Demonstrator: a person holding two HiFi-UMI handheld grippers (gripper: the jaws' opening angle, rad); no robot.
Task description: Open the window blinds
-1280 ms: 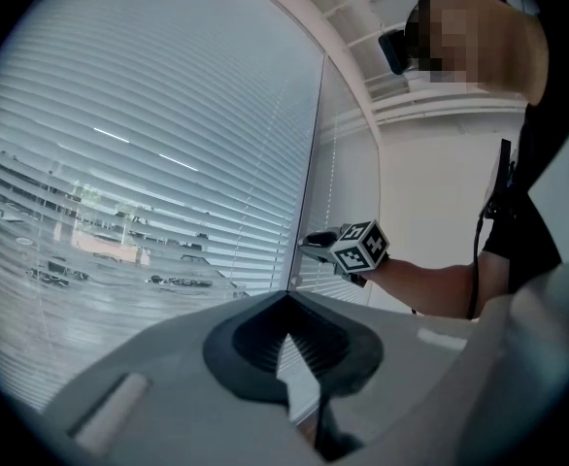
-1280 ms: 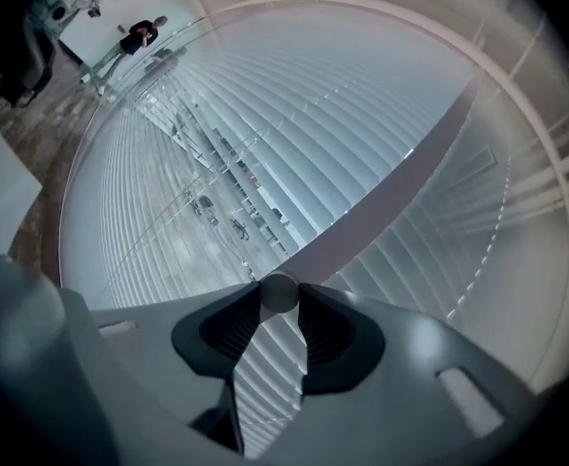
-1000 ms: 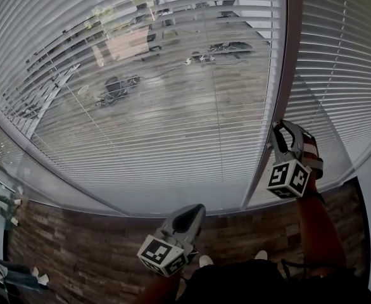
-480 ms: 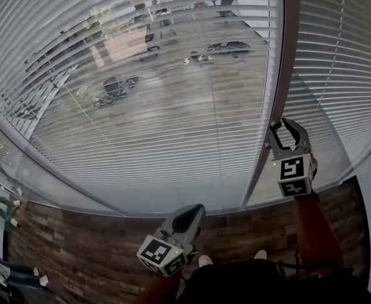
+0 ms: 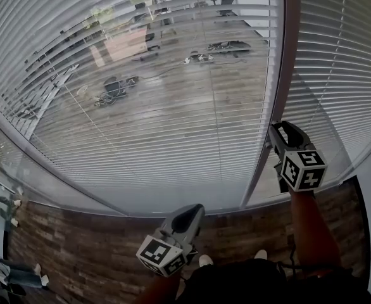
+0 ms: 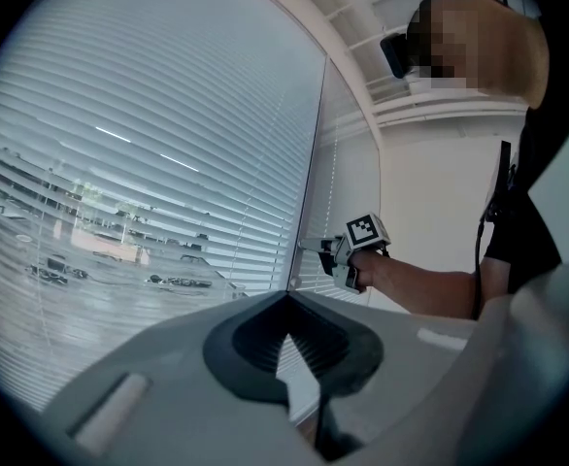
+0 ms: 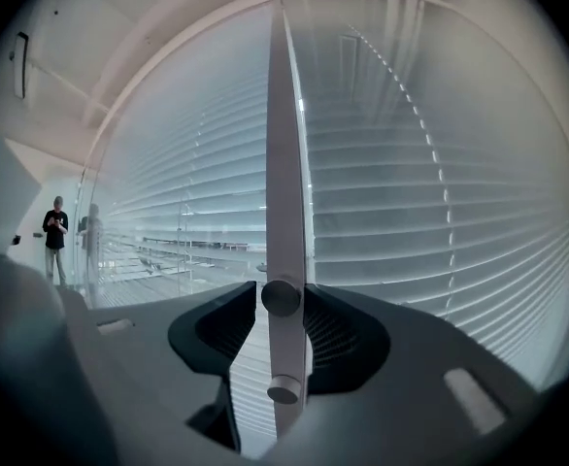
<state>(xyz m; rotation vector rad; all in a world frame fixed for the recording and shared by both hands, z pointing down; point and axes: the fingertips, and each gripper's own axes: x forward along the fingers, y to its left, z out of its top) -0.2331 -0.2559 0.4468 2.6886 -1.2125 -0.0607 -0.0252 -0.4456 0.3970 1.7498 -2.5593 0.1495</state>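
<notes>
Pale slatted blinds (image 5: 160,106) cover the window, and the floor beyond shows through the slats. My right gripper (image 5: 278,132) is level at the dark window post (image 5: 291,56). In the right gripper view a pale vertical tilt wand (image 7: 283,163) with two round knobs stands between the jaws of the right gripper (image 7: 283,289). These jaws have just been opening; a thin gap shows beside the left pad, so it is open around the wand. My left gripper (image 5: 197,209) hangs lower, away from the blinds, and is shut on nothing (image 6: 286,299). The left gripper view shows the right gripper (image 6: 314,248) from the side.
A second blind (image 5: 344,75) hangs right of the post. Brown plank floor (image 5: 78,252) runs below the window, with the wearer's feet near the bottom edge. A white wall (image 6: 430,192) is at the right. A distant person (image 7: 55,236) stands far left.
The right gripper has rolled about its own axis at the wand, so its marker cube now shows a different face. Its place is the same. The left gripper has not moved.
</notes>
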